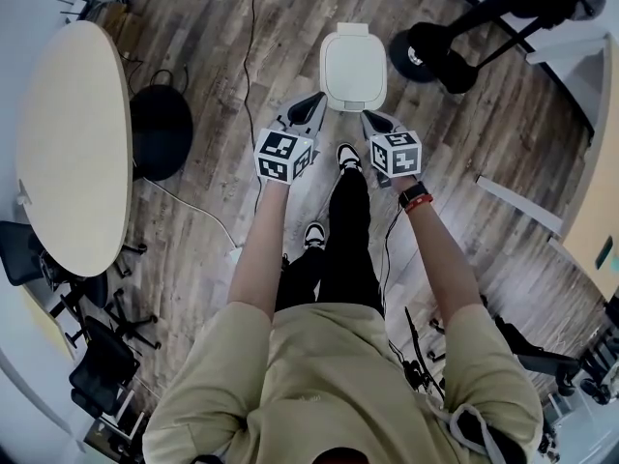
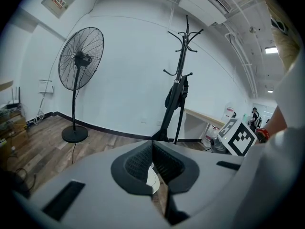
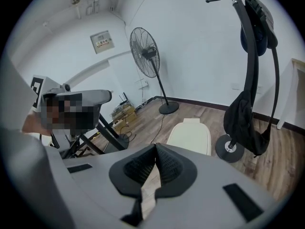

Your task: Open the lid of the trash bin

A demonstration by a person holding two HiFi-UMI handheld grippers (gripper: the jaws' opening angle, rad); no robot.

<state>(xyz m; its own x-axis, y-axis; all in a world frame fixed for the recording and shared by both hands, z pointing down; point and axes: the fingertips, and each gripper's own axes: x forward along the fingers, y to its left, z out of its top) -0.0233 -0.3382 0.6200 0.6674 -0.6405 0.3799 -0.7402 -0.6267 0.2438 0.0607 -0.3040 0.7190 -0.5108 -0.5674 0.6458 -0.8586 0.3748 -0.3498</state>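
The person held both tools out low ahead of their shoes, seemingly lining up a reach. The left gripper [image 1: 311,106] and right gripper [image 1: 373,120] were each pinched together on nothing. Just beyond their tips the white trash bin [image 1: 353,66] sat on the floor with its lid down. Farther right was a stand's black base [image 1: 426,54].

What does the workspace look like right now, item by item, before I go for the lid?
Surface: wood-plank floor.
Job's things: white trash bin, lid down.
Clutter: coat stand base close beside the bin; fan base further off.
Grippers: left gripper and right gripper both shut, empty, at the bin's near corners; contact unclear.
Cables: black cable on the floor beside the bin.
Surroundings: round table, office chairs.
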